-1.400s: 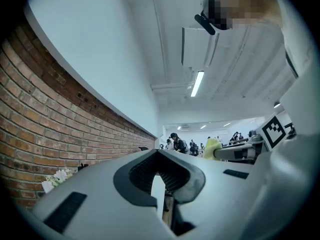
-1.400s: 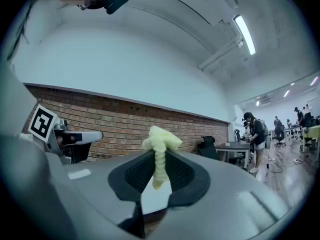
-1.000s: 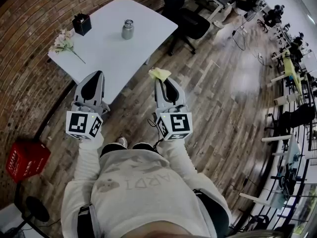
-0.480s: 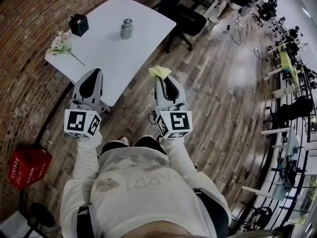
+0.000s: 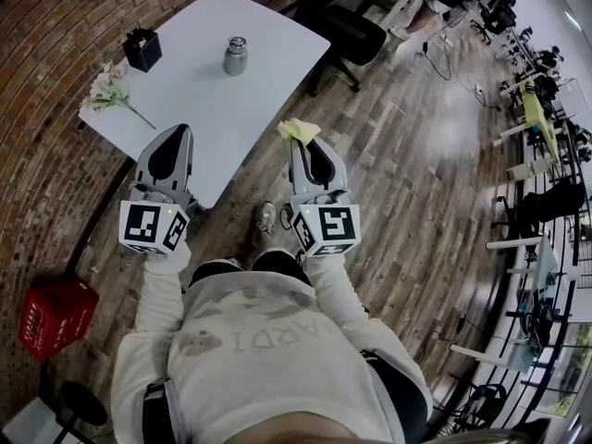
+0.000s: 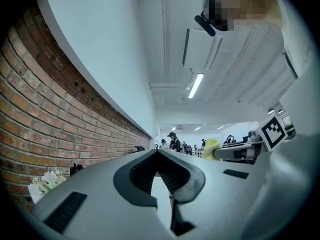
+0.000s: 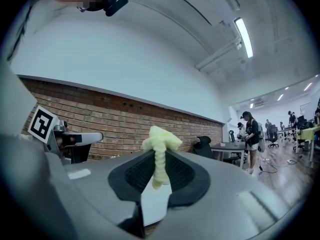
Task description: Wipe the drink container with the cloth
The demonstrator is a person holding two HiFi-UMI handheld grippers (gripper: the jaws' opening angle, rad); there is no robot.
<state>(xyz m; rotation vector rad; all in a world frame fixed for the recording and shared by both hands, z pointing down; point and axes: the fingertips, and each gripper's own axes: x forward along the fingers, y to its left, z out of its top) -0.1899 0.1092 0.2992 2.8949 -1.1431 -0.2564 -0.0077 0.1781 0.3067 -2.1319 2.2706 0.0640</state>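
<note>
I hold the cloth (image 5: pixel 298 130) clamped in the right hand-held gripper (image 5: pixel 302 142), well short and right of the drink container (image 5: pixel 235 55); left hand-held gripper (image 5: pixel 176 133) closed, empty.

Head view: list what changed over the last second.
One foot has stepped forward toward the table, so the person seems to be walking up to it. Nothing was gripped or released. As before, the right gripper is shut on the cloth, the left gripper is shut and empty, and the container stands untouched.

flowers (image 5: pixel 109 91) and perhaps a black box (image 5: pixel 143 49) sit on the table (image 5: pixel 199 123).
</note>
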